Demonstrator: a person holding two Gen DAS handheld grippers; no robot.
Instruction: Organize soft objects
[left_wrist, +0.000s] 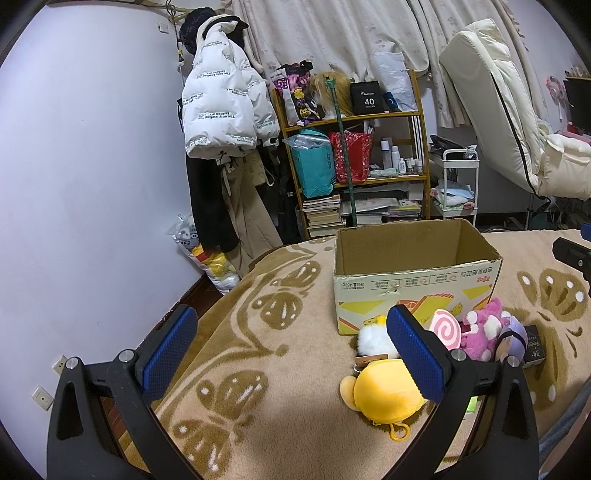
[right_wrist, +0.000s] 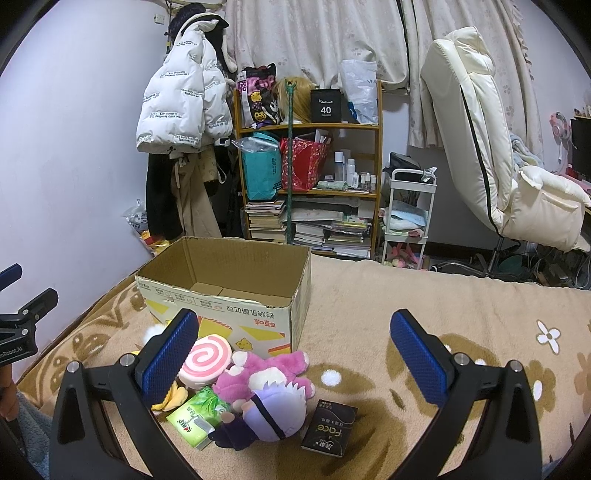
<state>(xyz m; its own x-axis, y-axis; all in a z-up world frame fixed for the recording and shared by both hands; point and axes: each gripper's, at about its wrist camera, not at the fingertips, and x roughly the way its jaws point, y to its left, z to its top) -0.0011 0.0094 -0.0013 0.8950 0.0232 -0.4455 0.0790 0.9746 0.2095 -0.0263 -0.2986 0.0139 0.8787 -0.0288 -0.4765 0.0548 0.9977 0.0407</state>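
Bedroom scene, tan blanket (right_wrist: 369, 295) with brown butterfly pattern spread over a bed, lavender wall on the left side, wooden shelf (right_wrist: 308, 127) packed with bags, bottles and books behind, white puffer jacket (left_wrist: 221, 96) hanging beside it, cream recliner (right_wrist: 480, 129) at far right. Open cardboard box (right_wrist: 229, 295) sits on the blanket, nothing visible inside it. Soft objects lie clustered on the blanket just in front of the box: pink swirl plush (right_wrist: 205, 360), pink-and-white plush animal (right_wrist: 258, 373), purple-haired plush doll (right_wrist: 273, 410) lying on its side against it, yellow plush (left_wrist: 384, 391) with a keyring loop, white fluffy plush (left_wrist: 371, 339) touching the box front. Green tissue pack (right_wrist: 199, 413) and dark "Face" packet (right_wrist: 330, 426) lie in the same pile (packet just right of the doll). Left claw (left_wrist: 291, 354) is spread wide, grips nothing, hovers over the blanket with its right finger in front of the yellow plush. Right claw (right_wrist: 295, 358) also spread wide and unloaded, its left finger overlapping the swirl plush in view, contact unclear.
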